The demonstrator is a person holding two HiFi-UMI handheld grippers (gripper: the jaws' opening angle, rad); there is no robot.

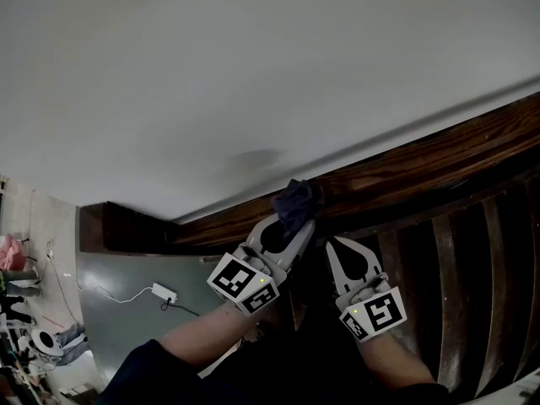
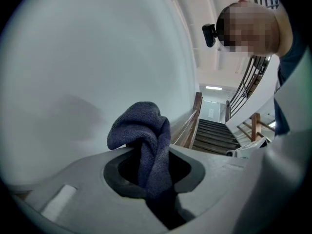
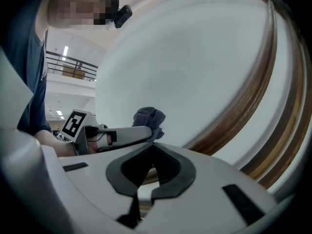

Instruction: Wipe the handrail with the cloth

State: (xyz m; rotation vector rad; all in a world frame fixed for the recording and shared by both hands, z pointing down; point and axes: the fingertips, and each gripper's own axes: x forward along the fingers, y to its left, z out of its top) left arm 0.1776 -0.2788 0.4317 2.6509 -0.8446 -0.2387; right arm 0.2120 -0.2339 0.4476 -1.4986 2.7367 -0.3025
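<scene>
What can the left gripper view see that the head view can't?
Only the left gripper view shows the stairs and the camera on the person's head. Only the head view shows the right gripper, the dark balusters and a white power adapter on the floor below. Both show the blue cloth pinched in the left gripper, in front of the white wall.

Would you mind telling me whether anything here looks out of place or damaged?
Nothing stands out. The cloth is bunched in the left hand-held gripper at the wooden handrail, which looks intact; the right hand-held gripper is shut and empty.
</scene>
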